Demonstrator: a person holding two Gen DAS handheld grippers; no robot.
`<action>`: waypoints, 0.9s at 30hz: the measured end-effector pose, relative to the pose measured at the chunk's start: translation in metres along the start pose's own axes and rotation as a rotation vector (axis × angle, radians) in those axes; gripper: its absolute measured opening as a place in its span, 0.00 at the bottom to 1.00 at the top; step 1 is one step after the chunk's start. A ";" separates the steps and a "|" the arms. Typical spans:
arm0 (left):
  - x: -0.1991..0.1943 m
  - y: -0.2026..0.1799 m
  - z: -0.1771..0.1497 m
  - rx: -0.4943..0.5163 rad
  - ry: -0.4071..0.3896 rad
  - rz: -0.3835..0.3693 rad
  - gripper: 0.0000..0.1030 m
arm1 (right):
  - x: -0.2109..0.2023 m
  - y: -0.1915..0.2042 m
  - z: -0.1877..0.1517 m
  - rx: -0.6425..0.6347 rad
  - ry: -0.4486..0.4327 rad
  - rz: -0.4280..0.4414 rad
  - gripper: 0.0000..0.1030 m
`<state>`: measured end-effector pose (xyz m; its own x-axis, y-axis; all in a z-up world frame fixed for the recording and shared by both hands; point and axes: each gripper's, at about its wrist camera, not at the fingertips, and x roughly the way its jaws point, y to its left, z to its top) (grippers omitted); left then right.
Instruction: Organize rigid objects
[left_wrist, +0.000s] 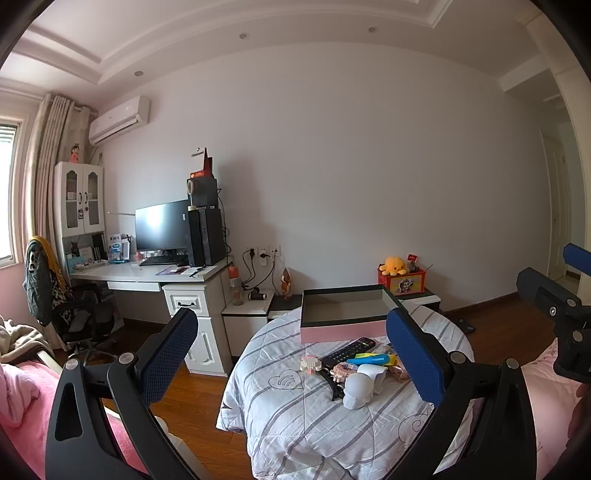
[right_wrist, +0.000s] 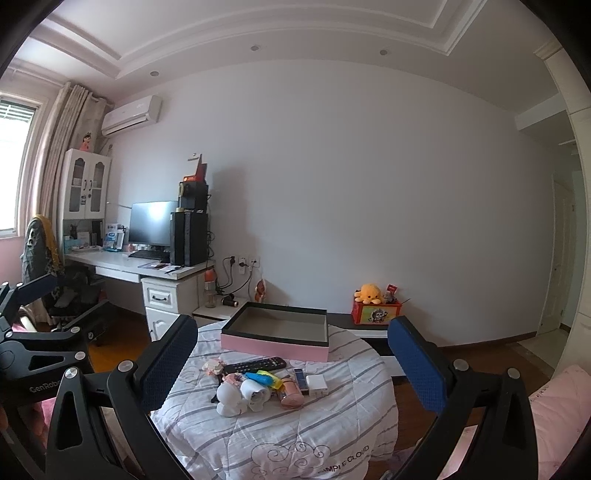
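You are holding both grippers level and well back from the pile, left gripper (left_wrist: 291, 350) and right gripper (right_wrist: 291, 358) each with jaws standing wide and nothing between them. The pile is lying on the quilt (right_wrist: 280, 435) just in front of the box (right_wrist: 277, 334), which is sitting empty.

Judging by the layout, you are about to make the first pick. Start with what lies clear at the pile's edge, coming down over it so the pads are closing across its narrow side, and lift straight before carrying it back over the box wall. The quilt is soft, so press lightly or things will be sinking and tilting.

Counting in front of the box: one remote (right_wrist: 255, 366), one white figure (right_wrist: 231, 400), one white cup (right_wrist: 255, 395), one white block (right_wrist: 317, 385), one blue-and-yellow toy (right_wrist: 264, 378). The smaller pink pieces are overlapping; I cannot count them surely.
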<state>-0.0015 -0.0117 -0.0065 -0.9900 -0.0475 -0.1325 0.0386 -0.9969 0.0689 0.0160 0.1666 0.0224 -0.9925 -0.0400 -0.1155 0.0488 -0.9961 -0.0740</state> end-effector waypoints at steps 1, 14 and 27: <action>0.001 -0.001 0.000 0.002 0.001 0.000 1.00 | -0.001 0.000 0.000 0.000 -0.003 -0.005 1.00; 0.003 -0.004 -0.003 0.010 0.006 -0.003 1.00 | -0.001 -0.003 -0.003 -0.002 -0.010 -0.030 1.00; 0.003 -0.004 -0.004 0.012 0.004 -0.001 1.00 | -0.002 -0.002 -0.004 0.003 -0.010 -0.032 1.00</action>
<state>-0.0038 -0.0079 -0.0109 -0.9895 -0.0466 -0.1369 0.0358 -0.9961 0.0806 0.0182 0.1685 0.0187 -0.9947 -0.0087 -0.1027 0.0165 -0.9971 -0.0746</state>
